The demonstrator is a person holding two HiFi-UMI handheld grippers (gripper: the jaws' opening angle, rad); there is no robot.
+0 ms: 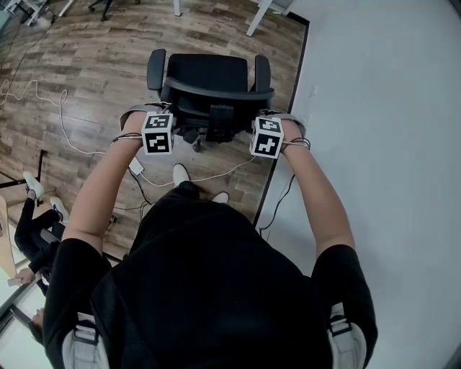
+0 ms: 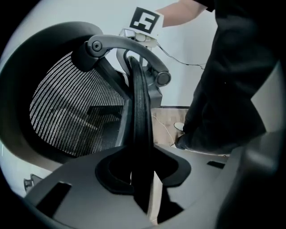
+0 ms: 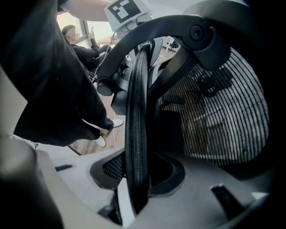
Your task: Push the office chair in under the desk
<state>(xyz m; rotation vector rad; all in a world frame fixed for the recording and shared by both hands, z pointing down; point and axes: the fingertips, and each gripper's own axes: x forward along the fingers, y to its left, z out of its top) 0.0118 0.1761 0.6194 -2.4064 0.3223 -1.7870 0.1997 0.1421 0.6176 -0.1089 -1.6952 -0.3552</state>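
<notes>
Nearest, the person's dark shirt (image 1: 216,288) fills the bottom of the head view, with both bare arms reaching forward. Each hand carries a pair of tongs pointing steeply down. The left gripper (image 2: 142,172) is clamped on the rim (image 2: 140,112) at the top of the chair's back, which runs straight between its jaws. The right gripper (image 3: 136,179) is closed on the same rim further along, with the mesh (image 3: 223,112) just beside it. White shoes (image 1: 180,173) stand on the floor just behind the chair (image 1: 209,76).

The chair stands on wood floor (image 1: 94,65), its seat turned away from the person and an armrest (image 1: 156,68) on either side. A pale floor (image 1: 374,108) starts just to its right. A white cable (image 1: 68,130) trails across the wood on the left, where another person (image 1: 32,230) sits. Farthest off, white legs (image 1: 256,18) stand well beyond the chair.
</notes>
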